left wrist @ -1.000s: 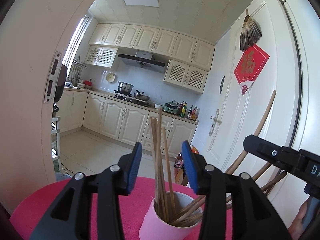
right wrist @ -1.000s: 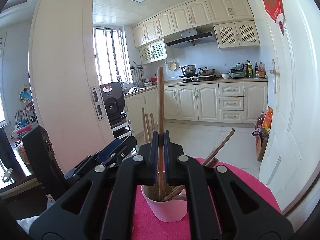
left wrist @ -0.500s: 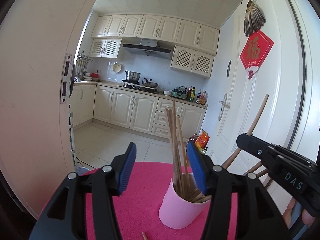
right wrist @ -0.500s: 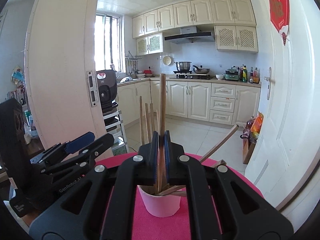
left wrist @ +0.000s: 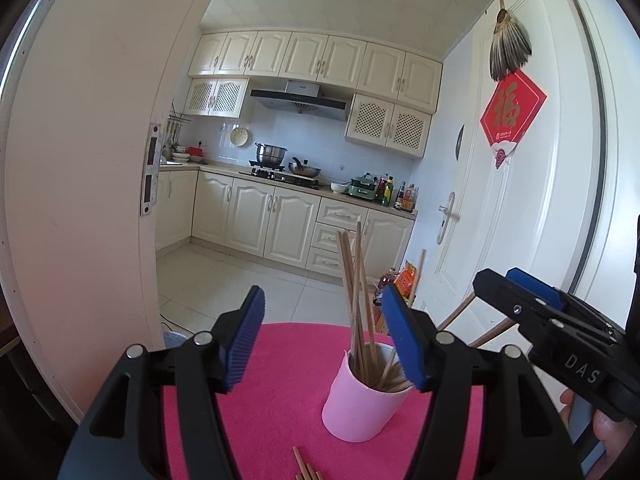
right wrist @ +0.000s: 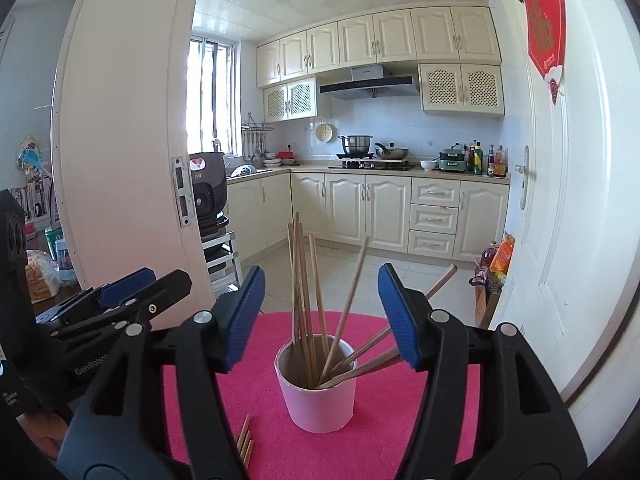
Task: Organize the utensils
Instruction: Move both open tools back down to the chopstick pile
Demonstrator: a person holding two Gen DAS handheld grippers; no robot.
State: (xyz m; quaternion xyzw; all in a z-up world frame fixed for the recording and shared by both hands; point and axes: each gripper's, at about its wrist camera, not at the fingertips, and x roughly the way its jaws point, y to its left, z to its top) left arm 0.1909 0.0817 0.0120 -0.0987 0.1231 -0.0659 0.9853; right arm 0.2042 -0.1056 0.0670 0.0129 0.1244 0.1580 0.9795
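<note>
A pink cup (left wrist: 360,404) (right wrist: 320,404) stands on the round pink table (left wrist: 280,360) (right wrist: 400,420), with several wooden chopsticks (left wrist: 354,280) (right wrist: 300,280) standing and leaning in it. A few loose chopsticks (left wrist: 306,468) (right wrist: 244,438) lie on the table in front of the cup. My left gripper (left wrist: 323,300) (right wrist: 160,280) sits a little behind and left of the cup; its jaws are opening, with nothing between the pads. My right gripper (right wrist: 321,280) (left wrist: 500,280) faces the cup; its jaws are opening, and no pad touches a chopstick.
An open cream door (left wrist: 80,200) stands at the left and a white door (left wrist: 520,200) at the right. Beyond them is a kitchen with cabinets and a tiled floor. A person's hand (left wrist: 608,424) holds the right gripper's handle. The table's far edge lies just behind the cup.
The right gripper was shut on an upright chopstick over the cup; its jaws have parted and the chopstick now leans in the cup. The left gripper drew back and widened.
</note>
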